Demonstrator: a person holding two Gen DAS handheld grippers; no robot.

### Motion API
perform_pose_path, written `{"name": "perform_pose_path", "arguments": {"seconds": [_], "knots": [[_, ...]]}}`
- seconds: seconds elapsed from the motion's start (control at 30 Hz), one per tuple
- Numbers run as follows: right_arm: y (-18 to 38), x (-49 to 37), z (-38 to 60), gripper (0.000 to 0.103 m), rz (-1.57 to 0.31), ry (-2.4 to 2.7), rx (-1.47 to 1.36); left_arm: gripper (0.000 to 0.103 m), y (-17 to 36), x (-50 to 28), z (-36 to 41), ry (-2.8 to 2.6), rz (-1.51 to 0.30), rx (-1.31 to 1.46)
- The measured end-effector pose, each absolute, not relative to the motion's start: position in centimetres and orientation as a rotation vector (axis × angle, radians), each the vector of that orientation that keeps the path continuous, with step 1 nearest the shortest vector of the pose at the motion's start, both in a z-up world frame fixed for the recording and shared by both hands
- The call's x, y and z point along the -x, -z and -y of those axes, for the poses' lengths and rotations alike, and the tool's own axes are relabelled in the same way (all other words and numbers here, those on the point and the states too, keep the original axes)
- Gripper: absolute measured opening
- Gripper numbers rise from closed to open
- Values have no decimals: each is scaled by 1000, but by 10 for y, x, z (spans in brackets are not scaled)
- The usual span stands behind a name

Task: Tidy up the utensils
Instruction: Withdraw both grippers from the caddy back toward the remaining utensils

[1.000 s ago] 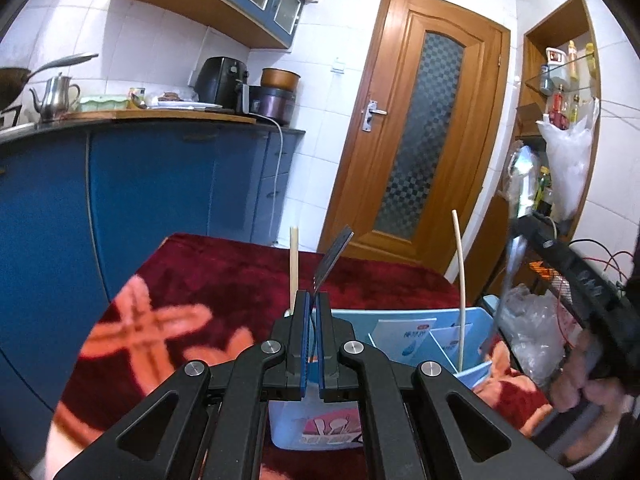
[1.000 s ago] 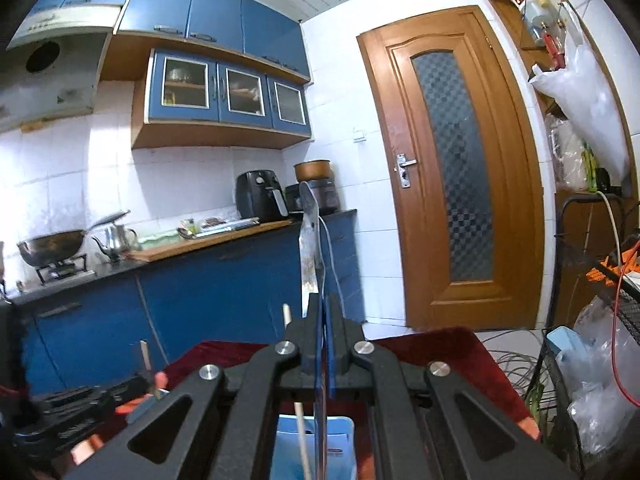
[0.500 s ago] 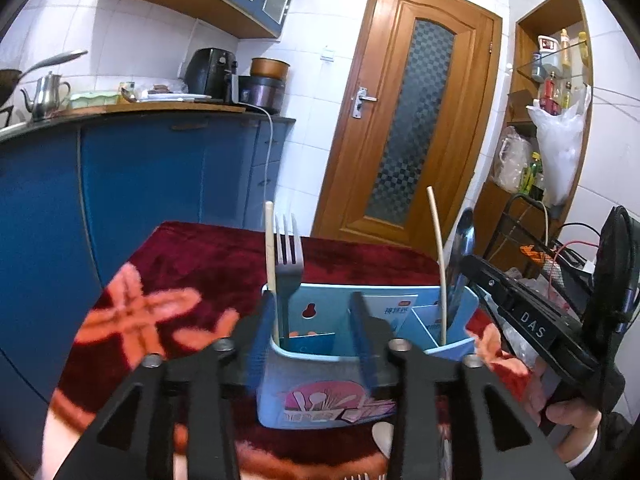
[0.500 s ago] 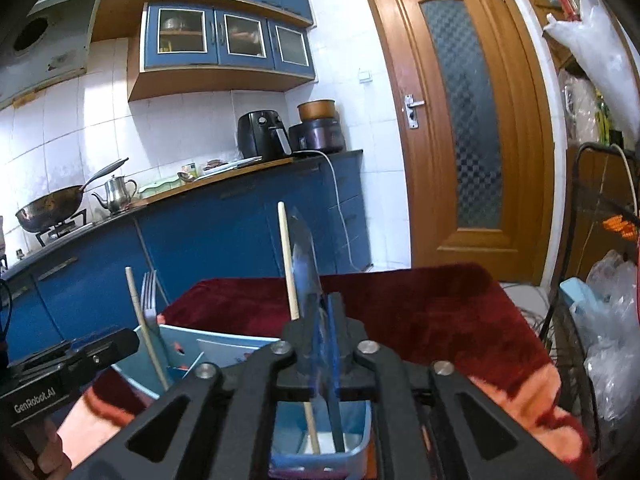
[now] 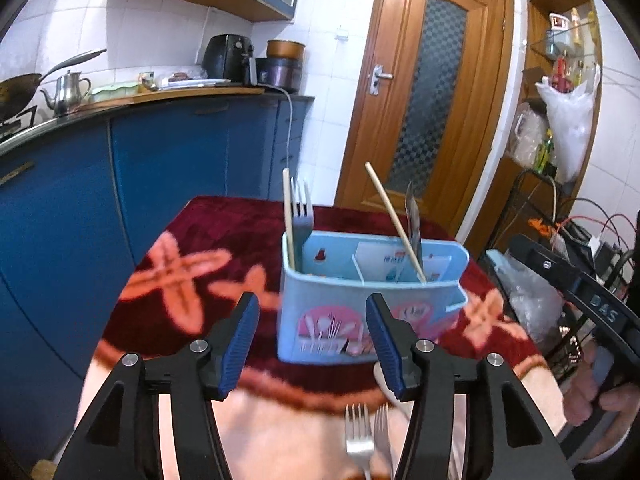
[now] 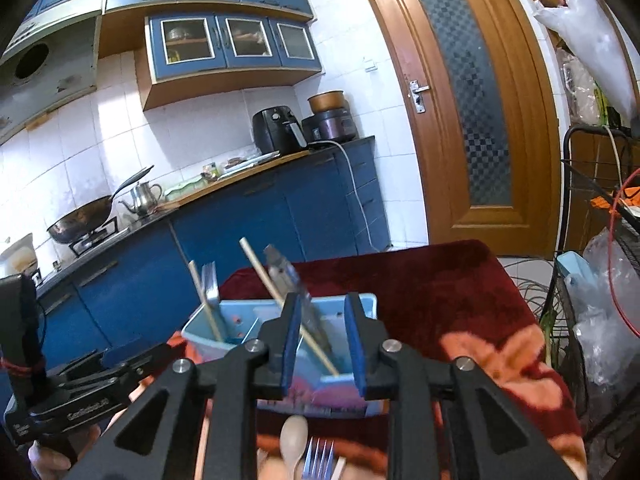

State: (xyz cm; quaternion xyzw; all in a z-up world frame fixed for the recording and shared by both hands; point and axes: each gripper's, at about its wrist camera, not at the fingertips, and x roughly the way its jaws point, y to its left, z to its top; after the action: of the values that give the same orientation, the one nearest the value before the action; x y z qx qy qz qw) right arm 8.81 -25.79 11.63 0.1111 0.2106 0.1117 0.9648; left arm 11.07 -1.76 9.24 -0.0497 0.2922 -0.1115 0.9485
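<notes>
A light blue utensil caddy (image 5: 372,296) stands on the red patterned tablecloth (image 5: 224,240). Its left compartment holds a fork (image 5: 302,216) and a chopstick (image 5: 289,220); its right compartment holds a leaning chopstick (image 5: 394,220) and a metal spoon (image 5: 413,220). My left gripper (image 5: 312,340) is open and empty, just in front of the caddy. My right gripper (image 6: 322,344) is open and empty above the caddy (image 6: 240,320), with the spoon (image 6: 296,292) standing between its fingers. Two forks (image 5: 368,436) lie on the table near me, and a wooden spoon (image 6: 294,436) lies beside a fork (image 6: 318,456).
Blue kitchen cabinets (image 5: 160,160) with a counter stand left of the table. A wooden door (image 5: 424,100) is behind. A wire rack with plastic bags (image 6: 600,320) stands at the right. The table's near edge is pale cloth.
Both grippers have opened and pulled back from the caddy. The left let go of the fork in the left compartment; the right let go of the spoon in the right compartment.
</notes>
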Motion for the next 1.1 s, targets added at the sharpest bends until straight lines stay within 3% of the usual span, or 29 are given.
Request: {"name": "perform_pose_path", "arguments": {"seconds": [1.1], "knots": [[-12,-51,240,27,-903,-242,-209,62,-32,-71,-5,125,-860,79]]}}
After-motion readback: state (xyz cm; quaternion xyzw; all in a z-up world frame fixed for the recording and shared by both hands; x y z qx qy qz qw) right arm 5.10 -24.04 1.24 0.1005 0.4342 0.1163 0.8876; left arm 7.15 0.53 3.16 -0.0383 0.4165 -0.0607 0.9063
